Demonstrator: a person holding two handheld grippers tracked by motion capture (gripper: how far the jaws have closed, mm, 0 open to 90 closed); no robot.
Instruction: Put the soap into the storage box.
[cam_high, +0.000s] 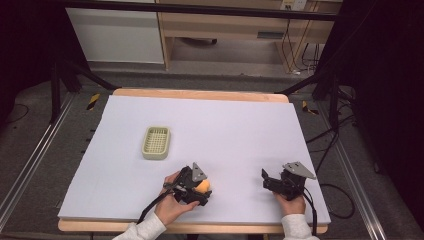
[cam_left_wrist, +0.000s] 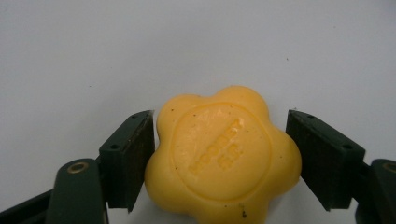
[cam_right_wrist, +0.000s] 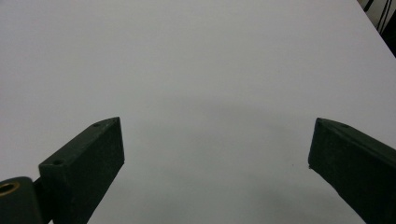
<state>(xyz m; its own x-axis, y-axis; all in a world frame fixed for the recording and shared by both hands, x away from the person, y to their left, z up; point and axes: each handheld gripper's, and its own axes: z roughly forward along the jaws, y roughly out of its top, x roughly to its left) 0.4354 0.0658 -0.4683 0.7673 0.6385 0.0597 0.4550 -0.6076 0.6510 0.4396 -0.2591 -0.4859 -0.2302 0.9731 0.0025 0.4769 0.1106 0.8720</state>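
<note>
The left hand-held gripper (cam_left_wrist: 219, 154) lies low on the worktop (cam_high: 240, 130) with a yellow, flower-shaped soap (cam_left_wrist: 224, 156) between its jaws. In the left gripper view the jaw at 9 o'clock of the soap touches its scalloped edge, and the jaw at 3 o'clock sits against the opposite lobe, so the jaws are closed on the soap, which rests flat on the white surface with its stamped face up; the letters pressed into it are too soft to read. In the high view this left hand-held gripper (cam_high: 196, 187) sits near the front edge of the worktop, at about 7 o'clock from the worktop's middle, with the soap (cam_high: 202, 186) showing as an orange-yellow patch at its tip and the person's left hand (cam_high: 170, 205) wrapped around its body from 7 o'clock. A small pale green basket (cam_high: 156, 142) stands at 11 o'clock of that gripper, well apart from it. The right hand-held gripper (cam_high: 270, 180) rests at 3 o'clock of the left one, well apart, near the front right of the worktop, held by the right hand (cam_high: 291, 204) from 6 o'clock. In the right gripper view its jaws stand wide apart with bare white worktop (cam_right_wrist: 205, 84) between them, so the right hand-held gripper (cam_right_wrist: 217, 149) is open and holds nothing.
</note>
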